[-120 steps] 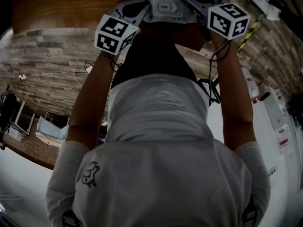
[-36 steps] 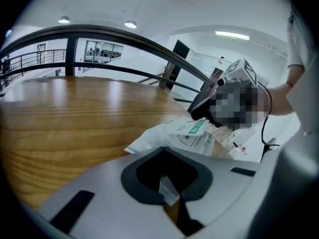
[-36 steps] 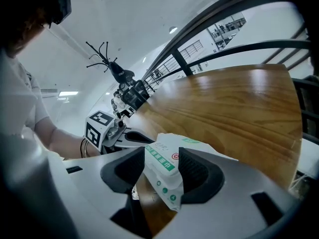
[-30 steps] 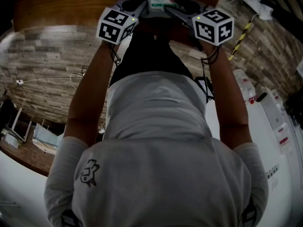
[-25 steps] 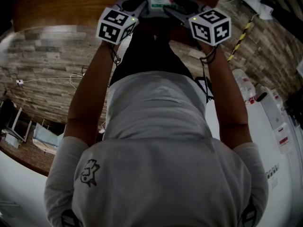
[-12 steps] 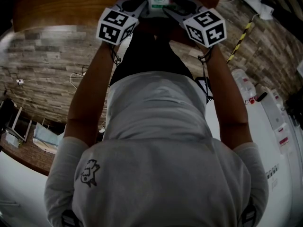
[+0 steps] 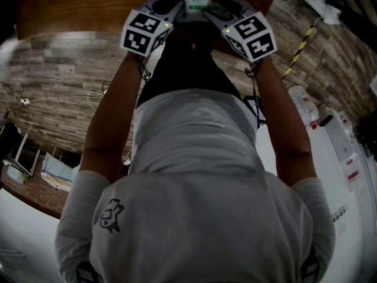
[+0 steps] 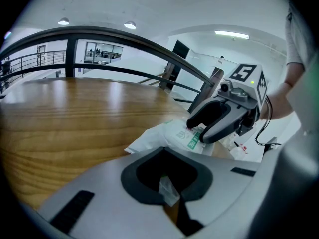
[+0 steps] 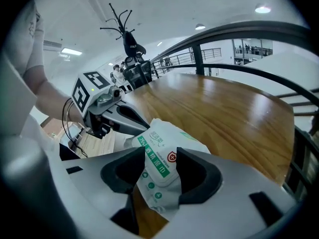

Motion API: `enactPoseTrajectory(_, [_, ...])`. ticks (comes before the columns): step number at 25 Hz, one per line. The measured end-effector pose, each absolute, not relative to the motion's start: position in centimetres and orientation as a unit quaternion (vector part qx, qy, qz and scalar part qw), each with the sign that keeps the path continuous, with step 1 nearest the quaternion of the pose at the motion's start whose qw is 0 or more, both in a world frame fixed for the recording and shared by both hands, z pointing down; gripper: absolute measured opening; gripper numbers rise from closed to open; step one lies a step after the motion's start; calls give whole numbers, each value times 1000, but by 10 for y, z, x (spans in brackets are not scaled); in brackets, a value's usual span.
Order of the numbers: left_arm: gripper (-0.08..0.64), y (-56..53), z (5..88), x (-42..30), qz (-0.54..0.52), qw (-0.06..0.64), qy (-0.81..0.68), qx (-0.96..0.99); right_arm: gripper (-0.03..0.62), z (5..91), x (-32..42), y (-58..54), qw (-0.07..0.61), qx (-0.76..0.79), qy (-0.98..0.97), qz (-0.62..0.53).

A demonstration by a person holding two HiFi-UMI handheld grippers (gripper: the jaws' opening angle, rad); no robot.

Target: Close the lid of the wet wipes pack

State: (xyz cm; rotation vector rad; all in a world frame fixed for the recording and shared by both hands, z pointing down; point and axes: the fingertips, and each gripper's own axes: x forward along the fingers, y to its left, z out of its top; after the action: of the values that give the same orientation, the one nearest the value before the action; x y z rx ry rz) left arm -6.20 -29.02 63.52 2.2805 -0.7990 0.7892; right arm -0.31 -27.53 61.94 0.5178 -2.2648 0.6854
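**Q:** State the position of the wet wipes pack (image 9: 162,156).

**A:** I read it lying on the wooden table (image 8: 75,118), close to the near edge, between the two grippers. The right gripper (image 9: 157,183) has its jaws closed on one end of the pack, across the printed green stripe. The left gripper (image 8: 167,193) has its jaws pressed together on a thin clear sliver of film. I judge this to be the seam at the opposite end.

**Q:** What faults do I expect from here?

**A:** Three.
1. The left hold is on film only. If I pull, the seam may slip out or tear.
2. Both grippers are occupied, so nothing is free to press the lid down. I judge that one must let go first, and the pack may shift on the smooth wood when it does.
3. The pack sits near the edge. A push toward the person could send it off the table.

**Q:** What can I not confirm?

**A:** The lid itself. No view shows it plainly, so I cannot tell whether it stands open or shut. In the head view the person's white shirt (image 7: 194,187) fills most of the frame. The pack shows there only as a small patch at the top edge.
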Motion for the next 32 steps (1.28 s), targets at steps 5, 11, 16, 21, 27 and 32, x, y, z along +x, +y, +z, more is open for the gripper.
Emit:
enactPoseTrajectory(5, [14,-290,637,-62,296,294,-302,857,195,621,-4,-274,357,199,-878,248])
enactPoseTrajectory(11, [14,-290,638,-62,297,296,-304,856,195,624,-3,-275,364,200,-879,235])
enactPoseTrajectory(16, [14,-290,638,-64,296,298,-304,855,195,625,-6,-276,371,199,-878,226])
enactPoseTrajectory(21, [14,-291,637,-63,293,300,-306,855,195,626,-5,-275,374,203,-877,222])
enactPoseTrajectory(27, [14,-290,640,-64,295,300,-303,855,196,628,-5,-275,375,207,-878,213])
enactPoseTrajectory(32, [14,-291,638,-62,290,300,-305,856,198,628,-5,-275,386,207,-876,200])
